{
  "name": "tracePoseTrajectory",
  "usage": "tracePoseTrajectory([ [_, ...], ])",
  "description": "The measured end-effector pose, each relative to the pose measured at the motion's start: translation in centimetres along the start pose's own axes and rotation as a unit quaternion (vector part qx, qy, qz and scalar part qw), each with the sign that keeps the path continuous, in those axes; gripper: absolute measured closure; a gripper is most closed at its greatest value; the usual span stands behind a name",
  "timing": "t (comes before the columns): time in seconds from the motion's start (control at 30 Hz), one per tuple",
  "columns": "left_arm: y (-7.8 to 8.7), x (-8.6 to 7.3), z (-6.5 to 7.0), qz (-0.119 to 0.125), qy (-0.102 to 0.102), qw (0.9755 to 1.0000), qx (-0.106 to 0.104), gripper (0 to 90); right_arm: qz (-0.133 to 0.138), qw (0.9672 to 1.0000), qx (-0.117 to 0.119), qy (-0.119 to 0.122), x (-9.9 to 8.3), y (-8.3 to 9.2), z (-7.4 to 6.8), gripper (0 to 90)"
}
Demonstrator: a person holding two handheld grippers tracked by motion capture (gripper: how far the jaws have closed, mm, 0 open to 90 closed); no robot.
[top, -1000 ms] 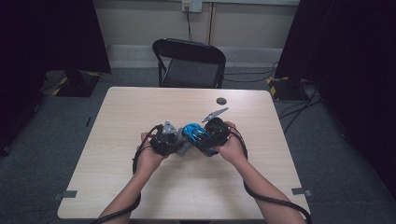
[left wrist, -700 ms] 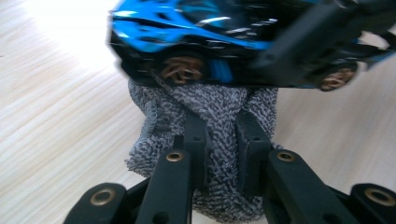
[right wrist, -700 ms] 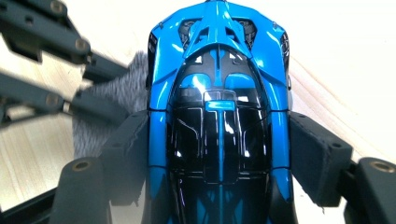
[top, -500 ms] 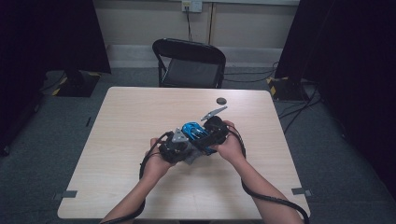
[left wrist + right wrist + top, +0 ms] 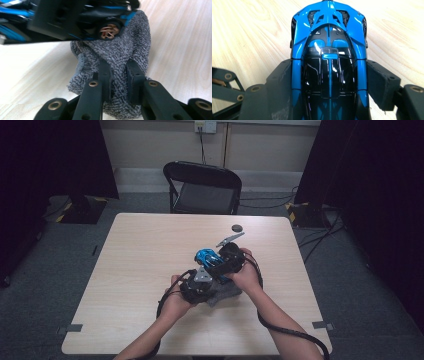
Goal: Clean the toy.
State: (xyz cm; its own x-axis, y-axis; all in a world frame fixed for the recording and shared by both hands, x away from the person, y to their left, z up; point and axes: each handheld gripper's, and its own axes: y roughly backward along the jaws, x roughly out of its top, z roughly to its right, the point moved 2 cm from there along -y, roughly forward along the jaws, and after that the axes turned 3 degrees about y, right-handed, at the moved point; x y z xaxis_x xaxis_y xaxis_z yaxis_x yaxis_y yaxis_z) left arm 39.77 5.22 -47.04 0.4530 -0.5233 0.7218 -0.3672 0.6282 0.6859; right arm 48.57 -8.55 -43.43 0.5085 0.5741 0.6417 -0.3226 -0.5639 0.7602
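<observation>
A glossy blue and black toy car (image 5: 328, 25) is clamped by its sides between the pads of my right gripper (image 5: 329, 65). In the high view the car (image 5: 205, 255) is held just above the middle of the table by the right gripper (image 5: 221, 262). My left gripper (image 5: 118, 65) is shut on a bunched speckled grey cloth (image 5: 125, 45). The cloth lies right under the car's dark underside (image 5: 75, 20). From above, the left gripper (image 5: 202, 287) sits in front of and slightly left of the right one, with the cloth (image 5: 227, 293) showing beneath both hands.
A small dark round disc (image 5: 236, 227) lies on the light wooden table (image 5: 130, 270) beyond the hands. A black folding chair (image 5: 202, 190) stands at the far edge. Cables trail from both grippers toward the near edge.
My left hand has slid right and toward the near edge with the cloth, ending up close beneath the car. The right hand and the car have stayed put.
</observation>
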Motion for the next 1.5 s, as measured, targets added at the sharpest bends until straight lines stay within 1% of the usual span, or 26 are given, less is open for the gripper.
tracePoseTrajectory([
  [0.1,0.3,-0.2,-0.7,-0.004,0.001,0.9999,0.010,76.9,-0.001,1.0000,-0.002,0.003,-0.1,0.2,0.1,28.7],
  [0.23,1.3,-0.6,-2.8,-0.006,0.022,0.9990,0.039,77.0,0.000,1.0000,-0.002,0.004,-0.4,0.7,0.1,28.7],
  [0.33,2.2,-1.0,-4.6,-0.001,0.044,0.9970,0.064,76.9,0.005,1.0000,0.001,0.006,-0.5,1.0,0.0,28.7],
  [0.37,2.4,-1.1,-5.1,0.004,0.053,0.9962,0.069,77.0,0.006,0.9999,0.002,0.010,-0.5,1.1,-0.1,28.7],
  [0.43,2.9,-1.3,-6.0,0.009,0.062,0.9948,0.081,76.9,0.004,0.9999,0.007,0.011,-0.6,1.1,-0.4,28.7],
  [0.47,3.1,-1.3,-6.3,0.009,0.065,0.9942,0.085,76.9,0.002,0.9999,0.009,0.014,-0.7,1.1,-0.5,28.7],
  [0.53,3.5,-1.2,-7.0,0.012,0.064,0.9926,0.103,76.9,0.001,0.9998,0.009,0.019,-0.8,1.1,-0.8,28.7],
  [0.57,3.6,-1.1,-7.3,0.015,0.070,0.9920,0.104,76.9,0.000,0.9998,0.011,0.019,-0.8,1.1,-0.9,28.7],
  [0.6,3.8,-1.0,-7.5,0.018,0.068,0.9914,0.111,76.9,0.000,0.9997,0.012,0.020,-0.8,1.1,-1.0,28.6],
  [0.63,3.9,-0.9,-7.6,0.018,0.066,0.9912,0.113,76.9,-0.001,0.9997,0.012,0.021,-0.8,1.0,-1.1,28.7],
  [0.67,4.0,-0.8,-7.6,0.023,0.066,0.9910,0.114,76.8,-0.003,0.9996,0.012,0.024,-0.8,0.9,-1.2,28.7],
  [0.7,4.0,-0.7,-7.6,0.028,0.070,0.9907,0.113,76.8,-0.004,0.9996,0.013,0.024,-0.9,0.8,-1.2,28.7],
  [0.77,4.1,-0.5,-7.5,0.031,0.065,0.9912,0.111,76.8,-0.007,0.9996,0.013,0.025,-1.0,0.7,-1.3,28.7],
  [0.8,4.0,-0.5,-7.3,0.031,0.064,0.9918,0.106,76.8,-0.008,0.9996,0.013,0.024,-1.0,0.6,-1.3,28.7],
  [0.83,3.9,-0.4,-7.1,0.026,0.057,0.9924,0.106,76.8,-0.008,0.9996,0.010,0.024,-1.1,0.5,-1.3,28.7],
  [0.93,3.5,-0.5,-6.6,0.023,0.052,0.9937,0.097,76.8,-0.010,0.9996,0.011,0.024,-1.2,0.4,-1.2,28.7],
  [1.07,2.8,-0.3,-6.1,0.021,0.050,0.9948,0.087,76.8,-0.012,0.9996,0.014,0.023,-1.1,0.3,-1.1,28.7],
  [1.1,2.6,-0.3,-5.9,0.020,0.046,0.9952,0.084,76.8,-0.013,0.9996,0.012,0.022,-1.1,0.3,-1.1,28.7],
  [1.2,2.0,0.0,-5.0,0.021,0.046,0.9965,0.067,76.8,-0.009,0.9997,0.012,0.021,-1.0,0.2,-0.9,28.7],
  [1.23,1.9,0.1,-4.8,0.019,0.040,0.9969,0.065,76.8,-0.009,0.9997,0.011,0.018,-0.9,0.2,-0.8,28.7],
  [1.27,1.6,0.2,-4.5,0.021,0.039,0.9972,0.060,76.8,-0.008,0.9997,0.013,0.019,-0.9,0.2,-0.7,28.7],
  [1.37,1.1,0.3,-3.7,0.022,0.039,0.9979,0.047,76.8,-0.007,0.9998,0.010,0.018,-0.7,0.3,-0.6,28.7],
  [1.43,0.8,0.4,-3.3,0.024,0.036,0.9982,0.042,76.8,-0.005,0.9999,0.007,0.014,-0.6,0.3,-0.5,28.7],
  [1.47,0.7,0.4,-3.1,0.022,0.034,0.9984,0.039,76.8,-0.005,0.9999,0.010,0.013,-0.6,0.3,-0.4,28.7],
  [1.5,0.5,0.4,-2.9,0.021,0.032,0.9986,0.037,76.8,-0.005,0.9999,0.007,0.012,-0.6,0.2,-0.3,28.7],
])
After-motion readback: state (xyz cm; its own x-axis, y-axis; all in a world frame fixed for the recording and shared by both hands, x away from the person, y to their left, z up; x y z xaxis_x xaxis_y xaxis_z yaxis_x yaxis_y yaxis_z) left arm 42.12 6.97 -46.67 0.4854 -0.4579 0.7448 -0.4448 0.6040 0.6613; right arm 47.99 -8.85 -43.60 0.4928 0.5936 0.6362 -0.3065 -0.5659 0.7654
